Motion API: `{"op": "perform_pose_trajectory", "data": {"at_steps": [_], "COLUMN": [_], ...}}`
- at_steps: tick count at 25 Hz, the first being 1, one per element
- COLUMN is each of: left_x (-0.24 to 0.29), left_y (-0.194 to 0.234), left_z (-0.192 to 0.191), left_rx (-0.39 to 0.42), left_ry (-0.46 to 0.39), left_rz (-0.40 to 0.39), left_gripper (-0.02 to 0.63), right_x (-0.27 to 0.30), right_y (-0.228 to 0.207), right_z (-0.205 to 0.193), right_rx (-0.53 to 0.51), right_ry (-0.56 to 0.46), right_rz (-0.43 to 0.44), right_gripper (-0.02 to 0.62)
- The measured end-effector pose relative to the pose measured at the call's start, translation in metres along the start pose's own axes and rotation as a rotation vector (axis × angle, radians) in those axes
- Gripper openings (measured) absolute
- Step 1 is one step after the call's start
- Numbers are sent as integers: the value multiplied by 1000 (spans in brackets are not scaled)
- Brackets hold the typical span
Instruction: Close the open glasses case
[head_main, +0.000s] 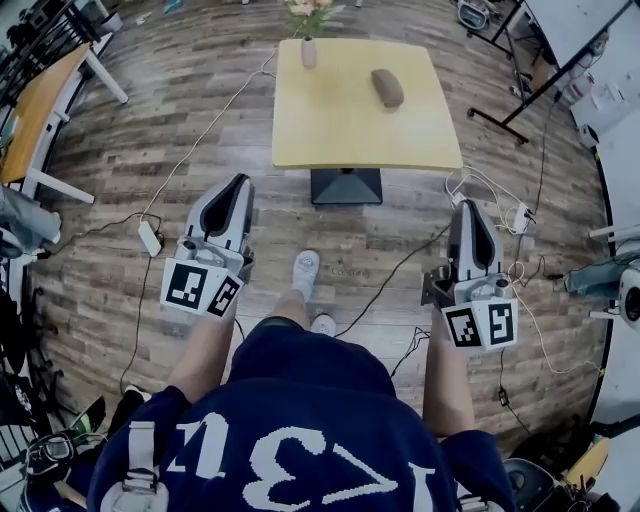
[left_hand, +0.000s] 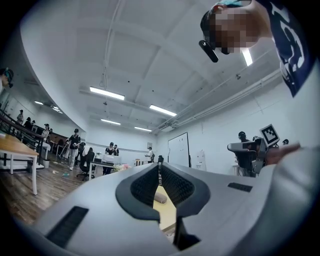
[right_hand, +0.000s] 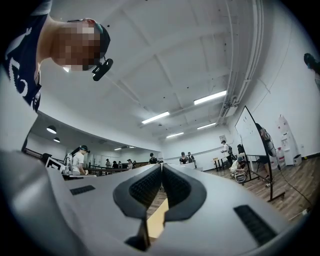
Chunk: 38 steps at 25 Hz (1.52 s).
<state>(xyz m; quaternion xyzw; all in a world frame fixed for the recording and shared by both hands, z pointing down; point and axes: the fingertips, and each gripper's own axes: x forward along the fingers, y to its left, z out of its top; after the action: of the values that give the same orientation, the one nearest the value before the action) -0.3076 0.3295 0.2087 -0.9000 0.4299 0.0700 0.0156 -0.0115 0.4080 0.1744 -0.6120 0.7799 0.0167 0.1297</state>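
A brown-grey oblong glasses case (head_main: 387, 87) lies on the small yellow table (head_main: 340, 130), toward its far right; from here I cannot tell if its lid is up. Both grippers hang over the wooden floor, short of the table's near edge. My left gripper (head_main: 241, 181) is shut and holds nothing; between its jaws in the left gripper view (left_hand: 160, 163) I see the case (left_hand: 159, 198) on the table top (left_hand: 169, 212). My right gripper (head_main: 466, 205) is shut and holds nothing too; a strip of table (right_hand: 157, 226) shows between its jaws (right_hand: 161, 165).
A small vase of flowers (head_main: 309, 48) stands at the table's far left corner. Cables and a power strip (head_main: 150, 238) lie on the floor. The table's dark pedestal base (head_main: 346, 186) is ahead of my feet. A desk (head_main: 35, 100) stands at left, stands and equipment at right.
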Motion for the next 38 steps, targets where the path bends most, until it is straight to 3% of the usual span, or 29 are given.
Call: {"op": "perform_pose_trajectory", "data": {"at_steps": [17, 28, 38], "left_x": [184, 224, 257], "left_y": [88, 103, 102], "left_z": [-2, -23, -42], "left_rx": [29, 0, -4], "left_ry": [-47, -22, 10], "left_rz": [-174, -224, -200], "left_gripper": [27, 28, 27], "right_x": [160, 178, 212], "right_y": [-50, -65, -98], "right_z": [-3, -18, -39], "right_rx": [-51, -53, -24], "right_ry": [-55, -31, -3], "right_rz": [-99, -152, -118], "right_gripper": [28, 28, 28]}}
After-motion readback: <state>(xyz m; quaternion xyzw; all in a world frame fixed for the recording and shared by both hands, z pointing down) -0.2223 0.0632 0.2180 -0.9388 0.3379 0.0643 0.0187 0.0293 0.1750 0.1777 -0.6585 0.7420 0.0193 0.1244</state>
